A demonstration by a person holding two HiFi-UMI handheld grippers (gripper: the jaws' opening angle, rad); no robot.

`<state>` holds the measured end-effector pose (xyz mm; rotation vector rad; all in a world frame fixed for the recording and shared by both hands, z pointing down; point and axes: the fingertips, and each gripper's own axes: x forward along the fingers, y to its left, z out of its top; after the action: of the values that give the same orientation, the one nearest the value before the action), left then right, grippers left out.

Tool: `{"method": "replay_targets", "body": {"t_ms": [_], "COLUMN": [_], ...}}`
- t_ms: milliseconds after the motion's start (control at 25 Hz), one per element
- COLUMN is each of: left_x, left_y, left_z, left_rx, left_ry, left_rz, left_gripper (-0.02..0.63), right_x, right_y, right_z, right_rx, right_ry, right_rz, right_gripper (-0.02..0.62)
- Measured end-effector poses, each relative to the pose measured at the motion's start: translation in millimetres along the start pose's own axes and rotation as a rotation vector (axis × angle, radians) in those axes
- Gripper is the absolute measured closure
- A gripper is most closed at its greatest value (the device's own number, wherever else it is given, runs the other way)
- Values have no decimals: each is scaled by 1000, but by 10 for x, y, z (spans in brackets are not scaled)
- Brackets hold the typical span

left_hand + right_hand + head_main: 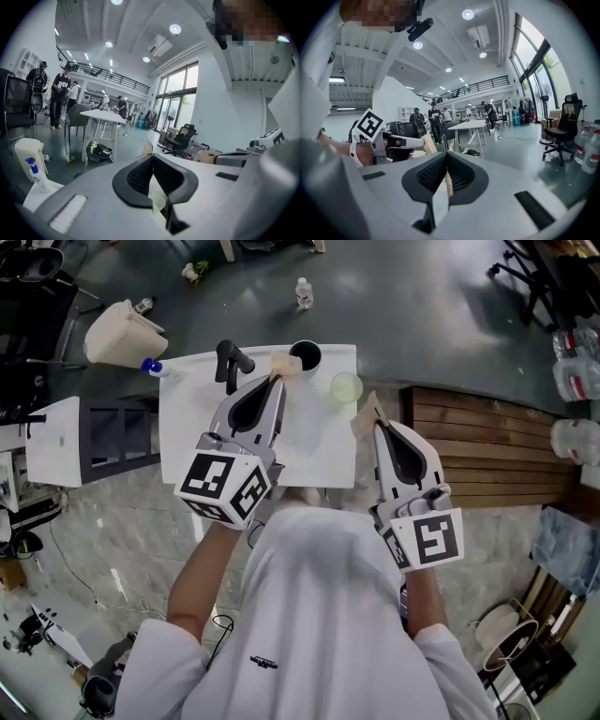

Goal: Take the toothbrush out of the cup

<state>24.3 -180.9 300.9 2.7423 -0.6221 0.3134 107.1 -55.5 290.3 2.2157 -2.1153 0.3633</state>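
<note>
I hold two grippers, one in each hand. My left gripper has its two jaws pressed tight together, and there is nothing between them. My right gripper is just the same, with its jaws closed and nothing in them. Both are held up in front of my white shirt, side by side and a little apart, and both point away from me. Under them is one white table. My left gripper reaches out over it, and my right gripper hangs over its right edge. At the far side of the table is one cup. It is dark inside with a pale rim, and I look down into its round mouth. The tip of my left gripper is just beside the cup, on its left. I cannot tell if they touch. I cannot see the toothbrush in any view, so I cannot tell which way it points or how it lies. Near the cup, to its right, is one round pale green thing. To the left of the cup is one black bent thing. At the far left corner stands one spray bottle with a blue top. On the floor past the table are one tan bin and one small bottle. To the right of the table are wooden slats. Far off in the room are some people and more tables.
</note>
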Motion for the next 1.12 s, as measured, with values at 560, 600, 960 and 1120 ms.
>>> {"method": "replay_targets", "body": {"t_ms": [560,600,960,1120], "left_x": [728,760,893,869], "left_y": [363,393,603,584], "left_z": [-528,-580,-956,-997], "left_rx": [-4,-9,-41,-24], "left_ry": [107,117,187,191], "left_rz": [29,32,69,65], "left_gripper": [600,600,598,597], "right_x": [103,101,118,109], "right_y": [-260,-264,-305,-290], "right_z": [-177,-197,-307,-332], "right_rx": [46,50,56,55], "right_ry": [50,55,81,82], "right_rz": [-41,-45,-63,-70], "right_gripper": [588,588,588,588]}}
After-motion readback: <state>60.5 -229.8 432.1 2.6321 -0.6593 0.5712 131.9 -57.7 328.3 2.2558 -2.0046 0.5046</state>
